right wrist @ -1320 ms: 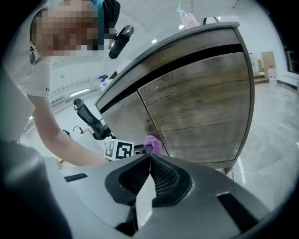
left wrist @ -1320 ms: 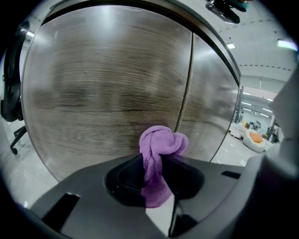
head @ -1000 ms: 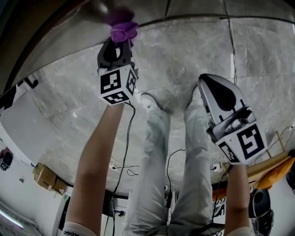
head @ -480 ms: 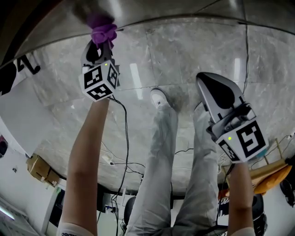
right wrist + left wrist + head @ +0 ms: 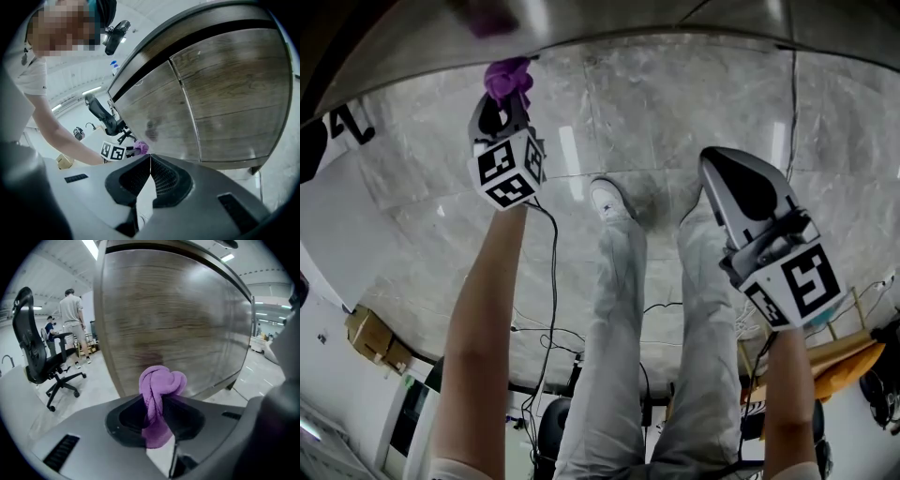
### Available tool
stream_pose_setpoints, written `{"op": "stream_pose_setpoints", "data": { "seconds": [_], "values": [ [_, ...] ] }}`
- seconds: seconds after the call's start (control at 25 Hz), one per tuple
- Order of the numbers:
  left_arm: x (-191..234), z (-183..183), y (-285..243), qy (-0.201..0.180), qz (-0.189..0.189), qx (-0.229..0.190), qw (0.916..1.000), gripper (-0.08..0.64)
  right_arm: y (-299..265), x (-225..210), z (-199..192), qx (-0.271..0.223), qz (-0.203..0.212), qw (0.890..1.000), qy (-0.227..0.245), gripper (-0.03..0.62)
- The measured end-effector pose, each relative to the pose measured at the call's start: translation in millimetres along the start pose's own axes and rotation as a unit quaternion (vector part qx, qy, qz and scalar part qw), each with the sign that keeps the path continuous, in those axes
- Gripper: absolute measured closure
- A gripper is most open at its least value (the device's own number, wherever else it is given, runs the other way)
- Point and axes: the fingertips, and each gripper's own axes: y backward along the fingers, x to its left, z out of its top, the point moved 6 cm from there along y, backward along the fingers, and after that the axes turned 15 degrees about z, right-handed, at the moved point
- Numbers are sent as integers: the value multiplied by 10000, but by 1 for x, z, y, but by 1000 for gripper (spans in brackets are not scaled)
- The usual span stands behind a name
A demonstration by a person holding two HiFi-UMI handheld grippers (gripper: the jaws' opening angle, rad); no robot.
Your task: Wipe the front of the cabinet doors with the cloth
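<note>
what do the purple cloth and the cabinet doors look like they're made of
Purple cloth: soft, fuzzy fabric, likely microfibre or terry; it bunches into rounded folds where the jaws pinch it.
Cabinet doors: wood or wood-look laminate, brown with horizontal grain; smooth, slightly glossy, faintly mirroring the cloth.

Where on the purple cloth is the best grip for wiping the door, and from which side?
Grip its tail, coming from the side away from the cabinet door, as the left gripper does: jaws shut on the lower part of the cloth, its bunched knot free beyond the tips to meet the wood.
</note>
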Motion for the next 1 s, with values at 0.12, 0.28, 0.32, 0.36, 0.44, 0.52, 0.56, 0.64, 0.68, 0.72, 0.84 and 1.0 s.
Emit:
{"op": "stream_pose_setpoints", "data": {
  "seconds": [0.12, 0.28, 0.32, 0.36, 0.44, 0.52, 0.56, 0.64, 0.68, 0.72, 0.84, 1.0],
  "values": [
    [-65, -7, 14, -30, -457, 110, 9989, 459, 18, -8, -6, -5, 38, 9999, -110, 565],
    [-145, -8, 21, 109, -834, 198, 9963, 459, 44, -23, -17, -79, 20, 9995, -292, 565],
    [-163, -7, 20, 153, -909, 206, 9955, 459, 51, -28, -19, -85, -1, 9995, -319, 565],
    [-179, -5, 19, 180, -979, 207, 9948, 459, 57, -32, -21, -84, -28, 9994, -329, 565],
    [-208, -4, 14, 184, -1091, 199, 9937, 459, 67, -42, -28, -66, -77, 9995, -310, 565],
    [-232, -4, 5, 161, -1164, 174, 9929, 459, 74, -50, -40, -43, -87, 9995, -287, 565],
    [-242, -5, 1, 153, -1187, 153, 9927, 459, 77, -54, -47, -41, -88, 9995, -304, 565],
    [-259, -5, -9, 158, -1211, 104, 9925, 459, 80, -60, -63, -49, -109, 9992, -379, 565],
    [-264, -5, -13, 167, -1225, 87, 9923, 459, 80, -62, -71, -45, -125, 9991, -414, 565],
    [-268, -5, -18, 170, -1256, 78, 9919, 459, 79, -64, -77, -35, -137, 9989, -439, 565],
    [-274, -6, -32, 44, -1448, 54, 9894, 459, 72, -69, -90, 0, -131, 9989, -454, 565],
    [-261, -6, -45, -245, -1589, -41, 9870, 459, 59, -74, -93, 33, -153, 9992, -376, 565]
  ]
}}
